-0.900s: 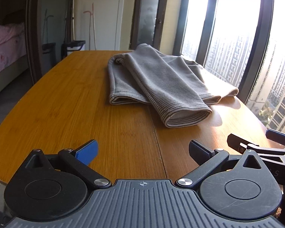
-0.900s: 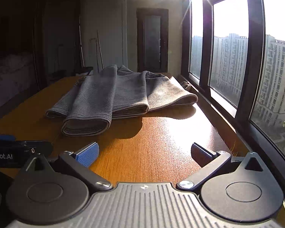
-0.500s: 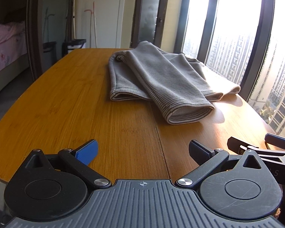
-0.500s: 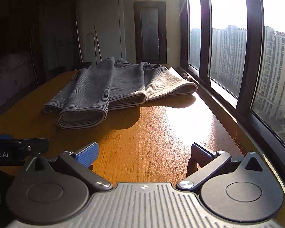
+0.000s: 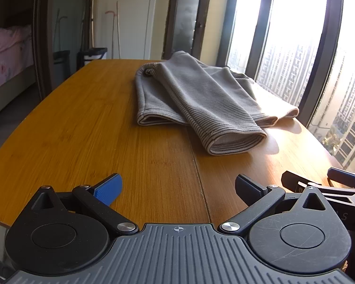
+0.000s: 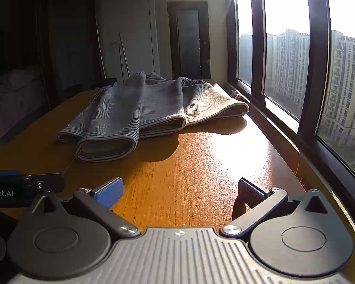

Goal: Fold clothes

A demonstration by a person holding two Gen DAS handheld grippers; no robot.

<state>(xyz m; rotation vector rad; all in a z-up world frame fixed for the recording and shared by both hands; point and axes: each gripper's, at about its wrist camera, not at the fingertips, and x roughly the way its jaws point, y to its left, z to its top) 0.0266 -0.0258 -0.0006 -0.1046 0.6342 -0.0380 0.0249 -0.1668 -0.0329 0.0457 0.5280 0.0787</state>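
Observation:
A grey ribbed garment (image 5: 198, 99) lies loosely folded in overlapping layers on the wooden table (image 5: 94, 127), toward the far right near the window. The right wrist view shows the same garment (image 6: 139, 111) at centre left. My left gripper (image 5: 177, 187) hovers open over the table's near edge, well short of the cloth, with nothing between its fingers. My right gripper (image 6: 179, 189) is open too, over bare wood in front of the garment. Each gripper's fingers show at the edge of the other's view.
A tall window (image 6: 286, 71) runs along the table's right side, with strong sun glare on the wood (image 6: 224, 146). A dark door (image 5: 187, 21) stands behind the table. A bed with pink bedding (image 5: 7, 54) is at far left.
Both grippers have tilted and crept a little toward the garment, which now sits slightly lower and nearer in both views. The jaws stay wide apart and the cloth has not moved.

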